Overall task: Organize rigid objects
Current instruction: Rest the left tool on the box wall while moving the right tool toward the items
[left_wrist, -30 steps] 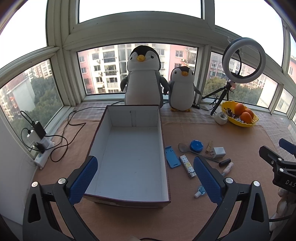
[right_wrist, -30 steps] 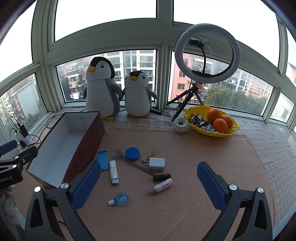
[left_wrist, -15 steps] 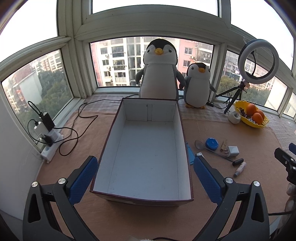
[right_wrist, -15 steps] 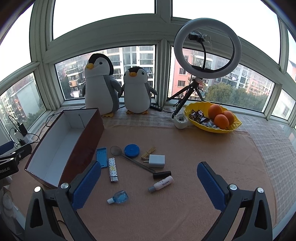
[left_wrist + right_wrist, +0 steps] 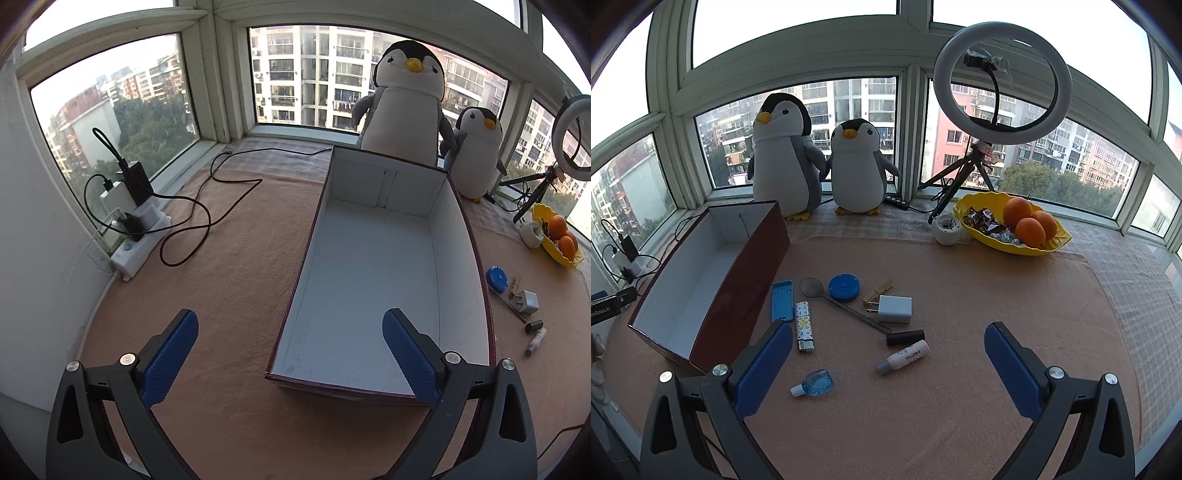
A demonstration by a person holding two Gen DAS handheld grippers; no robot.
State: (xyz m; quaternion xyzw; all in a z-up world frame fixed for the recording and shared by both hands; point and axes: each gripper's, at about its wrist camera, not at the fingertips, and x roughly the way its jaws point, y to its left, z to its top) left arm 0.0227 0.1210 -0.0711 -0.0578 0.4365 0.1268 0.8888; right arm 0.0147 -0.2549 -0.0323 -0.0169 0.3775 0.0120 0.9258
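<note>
An empty brown box with a white inside [image 5: 373, 266] lies on the tan mat; it also shows in the right wrist view [image 5: 701, 273]. Right of it lie small items: a blue case [image 5: 782, 301], a patterned lighter [image 5: 803, 325], a spoon [image 5: 846, 304], a blue round tin [image 5: 844, 287], a white charger [image 5: 894, 309], a black cap [image 5: 905, 337], a white tube [image 5: 904, 356] and a small blue bottle [image 5: 812, 384]. My left gripper [image 5: 290, 354] is open and empty, over the box's near left corner. My right gripper [image 5: 886, 369] is open and empty, above the items' near side.
Two plush penguins [image 5: 786, 166] stand at the window behind the box. A ring light on a tripod [image 5: 1001, 81], a white tape holder [image 5: 946, 230] and a yellow bowl of oranges [image 5: 1012, 229] stand at the back right. A power strip with cables [image 5: 138, 236] lies at the left wall.
My left gripper has swung to the left, so the box now sits right of centre and the power strip is in full view. My right gripper has come slightly nearer to the small items.
</note>
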